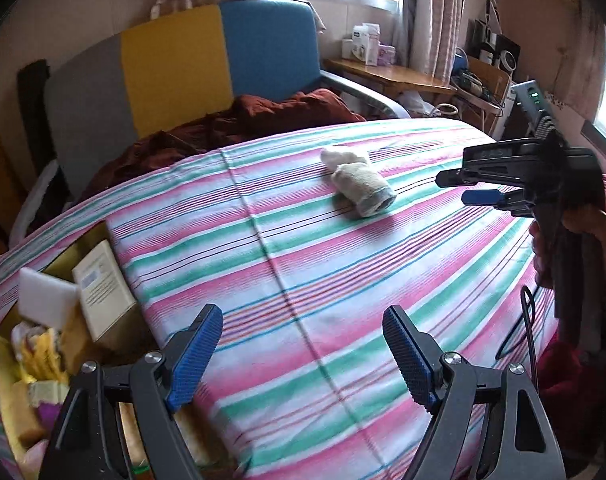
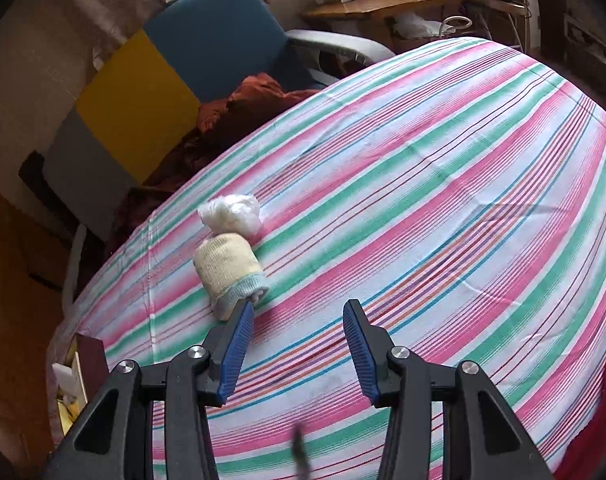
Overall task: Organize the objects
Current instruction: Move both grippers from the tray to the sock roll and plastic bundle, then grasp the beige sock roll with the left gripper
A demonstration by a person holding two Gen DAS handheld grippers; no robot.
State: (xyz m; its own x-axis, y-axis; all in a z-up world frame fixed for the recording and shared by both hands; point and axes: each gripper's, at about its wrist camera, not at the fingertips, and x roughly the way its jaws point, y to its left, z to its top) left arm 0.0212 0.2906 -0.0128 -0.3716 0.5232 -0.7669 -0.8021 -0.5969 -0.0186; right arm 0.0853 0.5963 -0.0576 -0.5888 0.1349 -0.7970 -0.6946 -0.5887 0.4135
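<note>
My left gripper (image 1: 303,350) jaws wide apart, nothing between them, box (image 1: 91,280) of odds at its left. My right gripper (image 2: 299,350) jaws part-open, empty, left fingertip (image 2: 245,312) just beside rolled sock (image 2: 231,276) on striped sheet (image 2: 423,200); white bundle (image 2: 231,216) touches its far end.

Bedsheet (image 1: 303,264) striped pink, white, mint green, thin blue and red lines. Rolled cream sock bundle (image 2: 229,270) with pale blue cuff; white fluffy bundle (image 2: 231,214) just behind. Headboard panels (image 1: 175,68) grey, yellow, blue. Rust-brown blanket (image 1: 263,114). Gripper pads (image 1: 193,360) blue, ribbed; frames black.
</note>
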